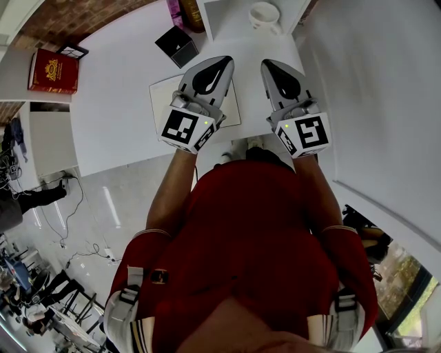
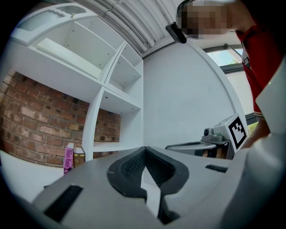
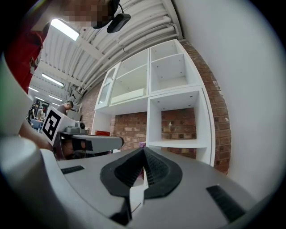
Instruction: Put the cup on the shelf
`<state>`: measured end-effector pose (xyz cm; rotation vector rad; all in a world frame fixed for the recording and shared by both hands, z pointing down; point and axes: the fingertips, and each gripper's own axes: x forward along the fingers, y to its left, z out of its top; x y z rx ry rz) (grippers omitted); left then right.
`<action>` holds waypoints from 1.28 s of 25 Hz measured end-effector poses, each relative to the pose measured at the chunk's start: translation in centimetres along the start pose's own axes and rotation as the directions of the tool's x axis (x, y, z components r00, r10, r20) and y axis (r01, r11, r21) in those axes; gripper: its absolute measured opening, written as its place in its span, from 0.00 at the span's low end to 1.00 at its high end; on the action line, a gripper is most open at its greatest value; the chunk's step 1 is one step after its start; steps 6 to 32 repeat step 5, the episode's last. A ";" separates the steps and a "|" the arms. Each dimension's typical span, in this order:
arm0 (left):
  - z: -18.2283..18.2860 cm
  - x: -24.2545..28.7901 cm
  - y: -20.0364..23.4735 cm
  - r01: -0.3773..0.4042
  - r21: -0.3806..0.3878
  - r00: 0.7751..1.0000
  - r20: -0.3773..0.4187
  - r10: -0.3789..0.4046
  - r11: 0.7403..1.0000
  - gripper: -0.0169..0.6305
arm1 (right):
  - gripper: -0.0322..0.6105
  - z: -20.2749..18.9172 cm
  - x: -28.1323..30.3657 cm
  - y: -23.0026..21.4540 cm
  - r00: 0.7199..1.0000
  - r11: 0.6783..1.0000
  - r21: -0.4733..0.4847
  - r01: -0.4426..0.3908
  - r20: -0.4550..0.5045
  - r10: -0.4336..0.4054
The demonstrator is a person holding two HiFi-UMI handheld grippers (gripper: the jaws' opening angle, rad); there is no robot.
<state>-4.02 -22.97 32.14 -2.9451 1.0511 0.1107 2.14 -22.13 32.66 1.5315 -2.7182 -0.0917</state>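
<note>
While both hand-held grippers are hovering low over the white surface (image 1: 117,103), nothing is being carried.

Item 1, left hand-held gripper (image 1: 224,62): jaws are pressing together at the tips, with nothing between them.

Item 2, right hand-held gripper (image 1: 267,65): jaws are likewise meeting, empty, pointing toward the shelf (image 1: 215,21).

Item 3, cup (image 1: 264,14): white, upright, standing at the far end ahead of the right hand-held gripper, inside what looks like the shelf's lowest bay. Whether it is resting on a shelf board or on the surface itself is not clear.

Step in hand, as judged: no grip is happening. Either the cup is already sitting in place, or the reach for it is only beginning. If it is the latter, the next move is calling for the right jaws to part, travel forward and close on the cup's wall or handle, then lift it to a board above.

Surroundings: a sheet of paper (image 1: 160,96) is lying under the left hand-held gripper, with a black box (image 1: 177,45) beyond it. Two bottles (image 1: 185,12) are standing beside the shelf's side wall. A red book (image 1: 54,71) is lying well apart at the left.

Obstructions: nothing is sitting between the right hand-held gripper and the cup, though the shelf's side walls are narrowing the approach.
</note>
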 end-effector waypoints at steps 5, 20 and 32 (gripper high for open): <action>0.0 0.3 0.0 0.005 0.004 1.000 -0.002 -0.005 1.000 0.03 | 0.05 -0.1 0.1 -0.3 1.000 1.000 -0.001 0.003 -0.002 -0.003; 0.0 0.3 0.0 0.005 0.004 1.000 -0.002 -0.005 1.000 0.03 | 0.05 -0.1 0.1 -0.3 1.000 1.000 -0.001 0.003 -0.002 -0.003; 0.0 0.3 0.0 0.005 0.004 1.000 -0.002 -0.005 1.000 0.03 | 0.05 -0.1 0.1 -0.3 1.000 1.000 -0.001 0.003 -0.002 -0.003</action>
